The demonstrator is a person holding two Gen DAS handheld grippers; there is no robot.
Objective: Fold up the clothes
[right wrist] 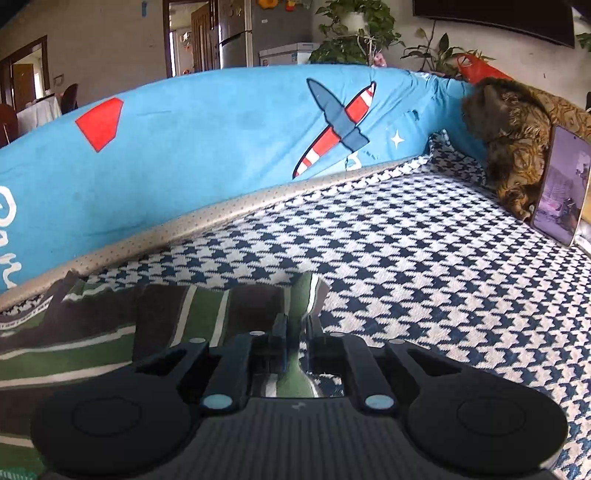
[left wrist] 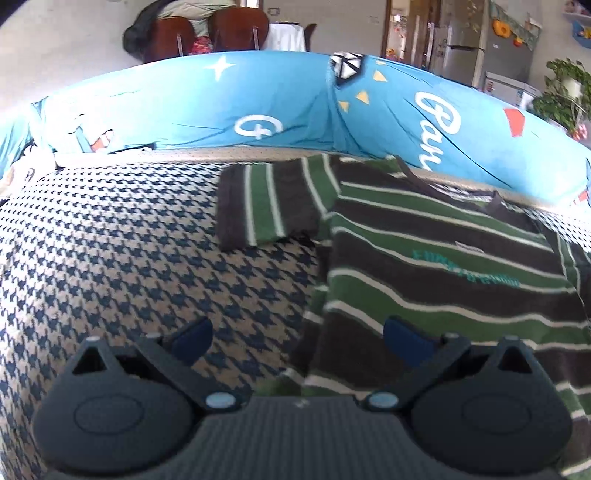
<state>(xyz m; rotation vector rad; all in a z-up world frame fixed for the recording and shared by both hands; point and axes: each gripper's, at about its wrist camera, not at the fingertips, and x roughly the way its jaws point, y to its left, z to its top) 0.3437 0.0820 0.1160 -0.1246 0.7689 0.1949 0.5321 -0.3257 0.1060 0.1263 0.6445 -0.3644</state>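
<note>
A green, brown and white striped shirt [left wrist: 436,258] lies spread on a houndstooth-patterned sofa seat [left wrist: 129,258], one sleeve [left wrist: 269,203] stretched out to the left. My left gripper [left wrist: 295,338] hovers open over the shirt's left edge, its blue pads wide apart with nothing between them. In the right wrist view my right gripper [right wrist: 295,328] is shut on the shirt's other sleeve [right wrist: 304,299], a fold of striped cloth pinched between the fingers and lifted off the seat [right wrist: 424,277]. The rest of the shirt [right wrist: 92,332] stretches away to the left.
A blue printed cushion cover [left wrist: 277,107] lines the sofa back behind the shirt. A brown patterned pillow [right wrist: 517,147] and a propped-up phone [right wrist: 563,184] stand at the seat's far right. Chairs [left wrist: 207,33], a fridge [left wrist: 480,40] and potted plants [right wrist: 354,33] lie beyond the sofa.
</note>
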